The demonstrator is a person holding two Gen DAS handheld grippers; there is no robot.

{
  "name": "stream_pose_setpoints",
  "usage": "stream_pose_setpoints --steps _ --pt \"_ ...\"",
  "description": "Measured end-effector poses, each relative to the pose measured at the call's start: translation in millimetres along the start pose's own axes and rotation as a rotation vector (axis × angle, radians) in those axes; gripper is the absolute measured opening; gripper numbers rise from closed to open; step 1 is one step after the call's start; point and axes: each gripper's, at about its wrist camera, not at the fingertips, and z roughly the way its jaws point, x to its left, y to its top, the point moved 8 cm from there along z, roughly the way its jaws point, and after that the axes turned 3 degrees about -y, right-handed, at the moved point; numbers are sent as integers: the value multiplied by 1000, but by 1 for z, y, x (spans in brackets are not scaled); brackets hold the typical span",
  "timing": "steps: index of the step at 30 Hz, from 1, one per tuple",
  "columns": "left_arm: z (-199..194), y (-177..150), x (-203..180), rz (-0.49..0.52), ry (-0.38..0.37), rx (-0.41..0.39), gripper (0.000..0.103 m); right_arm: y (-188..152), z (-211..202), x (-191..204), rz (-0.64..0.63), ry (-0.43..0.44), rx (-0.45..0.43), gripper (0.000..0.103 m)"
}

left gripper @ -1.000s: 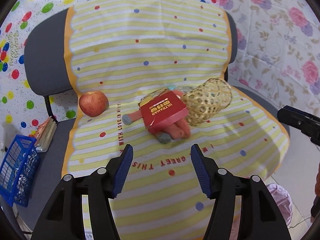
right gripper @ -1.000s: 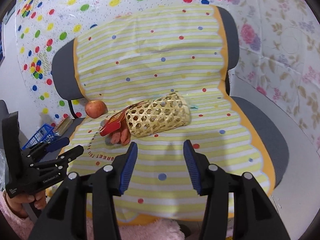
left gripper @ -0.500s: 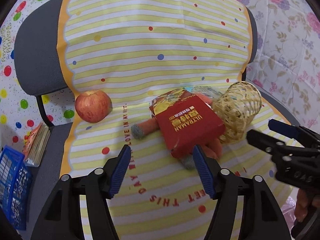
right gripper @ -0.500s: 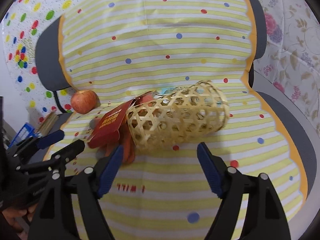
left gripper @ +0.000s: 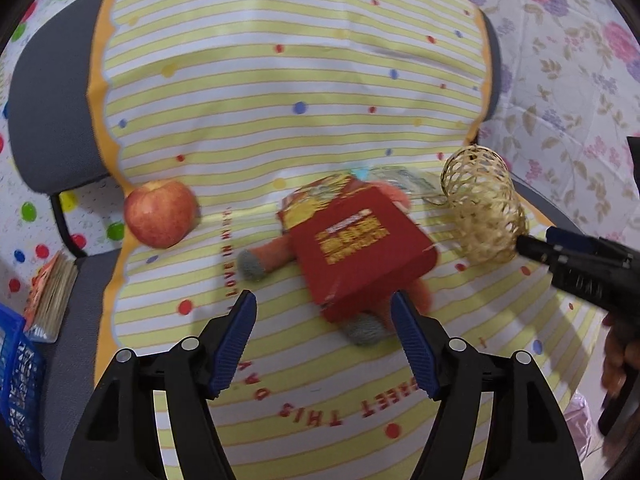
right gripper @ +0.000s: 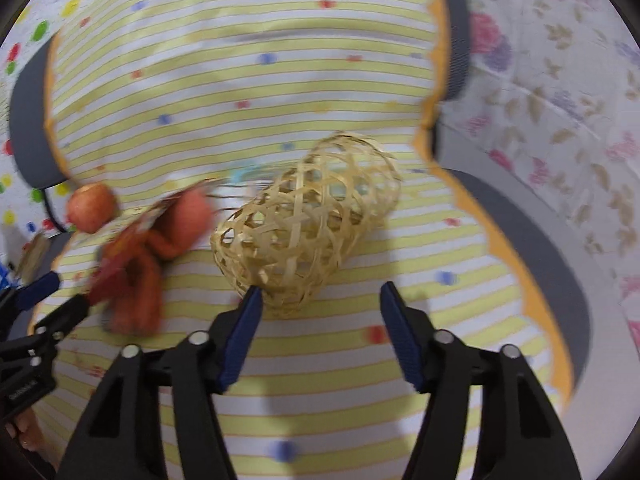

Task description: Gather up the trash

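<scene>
Left gripper (left gripper: 323,322) jaws apart, just been opening, gripping nothing; red box (left gripper: 362,254) lies just past its fingertips on an orange plush toy (left gripper: 262,262). Right gripper (right gripper: 320,304) spread, just been closing, nothing clamped; woven bamboo basket (right gripper: 304,224) lies on its side, closed end touching the left fingertip. Apple (left gripper: 160,213) farther left on striped cover (left gripper: 280,92).
</scene>
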Motion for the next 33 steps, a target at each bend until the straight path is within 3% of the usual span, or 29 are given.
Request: stream_pose_setpoints --steps 4,13,17,21,26,30,33 --pt "11 7 -19 39 -9 5 70 1 -3 -30 42 -10 12 50" --pt "55 31 -37 126 90 37 71 2 -26 -17 4 73 -27 57" --pt "62 39 -14 14 61 60 67 -1 -30 -14 9 98 -28 58" --pt "45 39 12 -110 -11 19 43 -4 -33 -17 21 112 -29 58" --pt "19 32 40 -190 -45 -38 21 -10 -31 -17 39 128 -22 58" --pt "0 25 62 -263 -56 -74 19 -14 -30 -15 39 138 -14 58" --pt "1 21 76 -283 -17 -66 22 -15 -29 -12 32 142 -11 58"
